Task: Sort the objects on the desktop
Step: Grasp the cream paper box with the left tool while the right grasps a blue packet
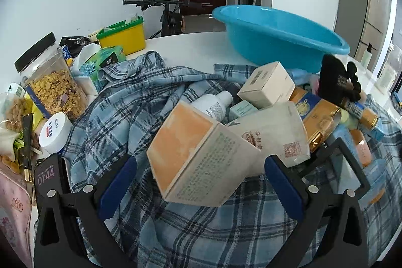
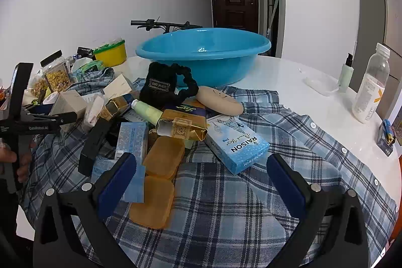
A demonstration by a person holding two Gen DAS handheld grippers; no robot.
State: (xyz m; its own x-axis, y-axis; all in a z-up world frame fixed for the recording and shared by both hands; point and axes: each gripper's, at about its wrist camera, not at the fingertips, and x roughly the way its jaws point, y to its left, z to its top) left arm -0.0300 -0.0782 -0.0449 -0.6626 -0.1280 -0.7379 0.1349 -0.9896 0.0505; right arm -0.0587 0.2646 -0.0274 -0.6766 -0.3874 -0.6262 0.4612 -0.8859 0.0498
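Note:
A heap of cosmetics boxes, tubes and bottles lies on a blue plaid shirt (image 2: 251,205) on a white round table (image 2: 289,77). My left gripper (image 1: 201,172) is open, its jaws on either side of an orange-faced beige box (image 1: 198,157) without touching it. Behind it lie a cream box (image 1: 267,84) and a white bottle (image 1: 213,104). My right gripper (image 2: 201,175) is open and empty above the shirt, near an orange soap case (image 2: 160,175) and a blue RAISON box (image 2: 237,142). The left gripper (image 2: 50,117) also shows in the right wrist view.
A blue basin (image 2: 203,52) stands behind the heap. A yellow tub (image 1: 125,35), a cereal jar (image 1: 54,82), snacks and a phone (image 1: 46,177) crowd the left. A clear bottle (image 2: 371,87) and a spray bottle (image 2: 346,72) stand at the right.

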